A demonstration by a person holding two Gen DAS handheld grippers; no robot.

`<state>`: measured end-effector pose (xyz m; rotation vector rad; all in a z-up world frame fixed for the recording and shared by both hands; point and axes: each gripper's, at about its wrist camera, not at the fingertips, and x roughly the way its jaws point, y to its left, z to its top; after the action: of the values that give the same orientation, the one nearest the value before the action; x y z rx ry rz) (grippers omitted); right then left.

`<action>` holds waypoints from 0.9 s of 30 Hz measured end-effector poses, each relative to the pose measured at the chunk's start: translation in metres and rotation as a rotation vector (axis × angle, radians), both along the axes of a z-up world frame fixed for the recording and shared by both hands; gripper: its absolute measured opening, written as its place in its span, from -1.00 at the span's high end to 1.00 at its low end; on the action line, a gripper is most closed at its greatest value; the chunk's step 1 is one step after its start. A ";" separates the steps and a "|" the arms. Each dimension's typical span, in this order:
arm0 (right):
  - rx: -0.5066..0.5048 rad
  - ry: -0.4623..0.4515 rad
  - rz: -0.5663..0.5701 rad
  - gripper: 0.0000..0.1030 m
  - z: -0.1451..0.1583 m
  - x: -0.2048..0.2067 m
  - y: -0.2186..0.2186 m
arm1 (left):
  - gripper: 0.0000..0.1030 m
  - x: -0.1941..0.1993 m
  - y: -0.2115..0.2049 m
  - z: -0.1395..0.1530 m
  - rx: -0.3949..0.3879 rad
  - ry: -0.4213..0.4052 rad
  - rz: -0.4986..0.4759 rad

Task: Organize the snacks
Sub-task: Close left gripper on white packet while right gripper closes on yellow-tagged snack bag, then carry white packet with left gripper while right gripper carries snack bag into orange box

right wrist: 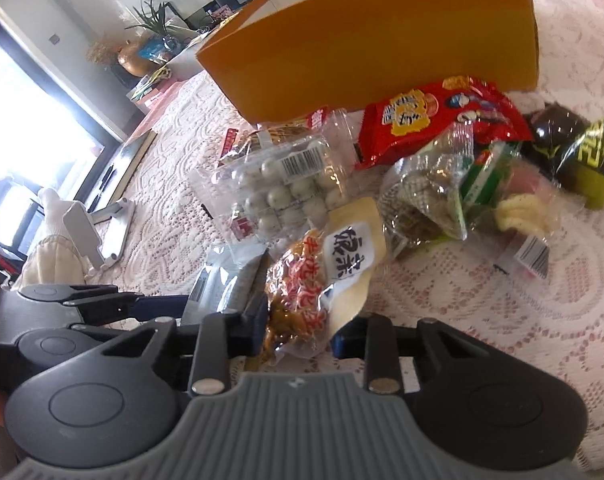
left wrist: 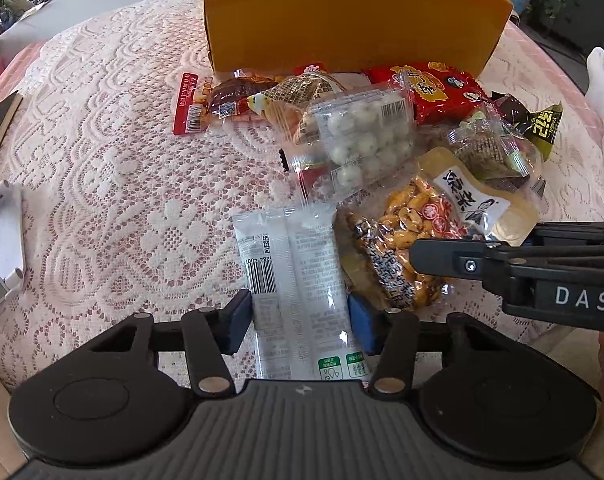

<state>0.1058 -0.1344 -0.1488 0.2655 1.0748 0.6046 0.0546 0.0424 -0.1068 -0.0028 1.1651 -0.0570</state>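
Observation:
A pile of snack packets lies on the lace tablecloth in front of an orange box (left wrist: 342, 20) (right wrist: 382, 40). My left gripper (left wrist: 299, 320) is shut on a white-grey packet (left wrist: 289, 260) with a barcode, its pads against both long sides. My right gripper (right wrist: 302, 328), also seen in the left wrist view (left wrist: 442, 260), straddles a clear bag of peanuts (right wrist: 297, 304) (left wrist: 398, 240) with a pale yellow packet (right wrist: 354, 252) overlapping it; the pads touch the bag's sides. A clear pack of white balls (left wrist: 362, 140) (right wrist: 289, 188) and a red packet (left wrist: 434, 88) (right wrist: 442, 116) lie behind.
More packets lie at the right: a clear bag of dark snacks (right wrist: 426, 188), a black-green triangular pack (right wrist: 582, 152), a pack with a yellow snack (right wrist: 522, 216). A white stand (left wrist: 1, 240) (right wrist: 101, 232) sits at the left. A gloved hand (right wrist: 49, 236) is left.

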 end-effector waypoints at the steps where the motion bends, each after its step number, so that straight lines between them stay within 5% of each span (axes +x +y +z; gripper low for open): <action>1: -0.007 -0.006 0.002 0.47 0.001 -0.001 0.000 | -0.13 0.000 0.000 0.000 0.000 0.000 0.002; 12: -0.030 -0.081 0.003 0.56 0.023 -0.015 -0.011 | -0.09 -0.011 -0.011 0.024 -0.015 -0.048 0.031; 27: -0.047 -0.240 -0.042 0.60 0.072 -0.040 -0.048 | -0.05 -0.027 -0.026 0.081 -0.047 -0.225 0.028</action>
<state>0.0654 -0.1825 -0.0763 0.1690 0.8485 0.5578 0.0272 0.0166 -0.0257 -0.0529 0.9388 -0.0587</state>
